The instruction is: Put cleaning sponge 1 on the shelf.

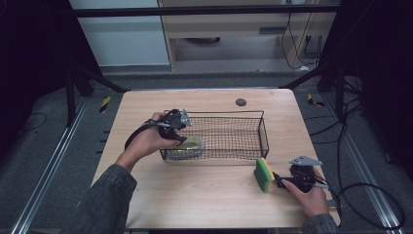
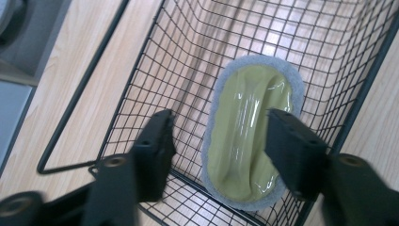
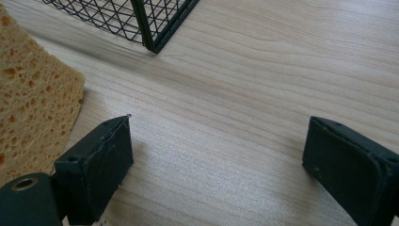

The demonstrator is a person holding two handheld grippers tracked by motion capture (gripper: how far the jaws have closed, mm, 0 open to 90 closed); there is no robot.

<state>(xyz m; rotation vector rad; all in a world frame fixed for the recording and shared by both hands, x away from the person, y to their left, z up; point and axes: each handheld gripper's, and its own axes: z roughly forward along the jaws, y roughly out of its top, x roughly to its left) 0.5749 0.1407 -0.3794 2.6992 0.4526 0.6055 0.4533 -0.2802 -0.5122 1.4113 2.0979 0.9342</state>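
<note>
A yellow-green scrubber pad with a grey rim [image 2: 247, 113] lies flat on the floor of a black wire basket [image 2: 141, 61], at its left end [image 1: 190, 146]. My left gripper [image 2: 219, 141] hangs just above the pad with its jaws apart, one on either side, neither pressing it. In the high view this gripper [image 1: 185, 138] reaches down over the basket's [image 1: 226, 113] left end. A yellow and green sponge [image 1: 263, 174] stands on edge on the table. My right gripper [image 1: 282, 181] rests just right of it, open [image 3: 216, 150], with bare wood between its jaws and the sponge [image 3: 33, 89] beside its left jaw.
The wooden table [image 1: 204, 200] has a small dark round cap [image 1: 240, 102] near its far edge. The basket's near right corner [image 3: 146, 23] stands just ahead of the right gripper. Cables and black frame legs lie on the floor around the table.
</note>
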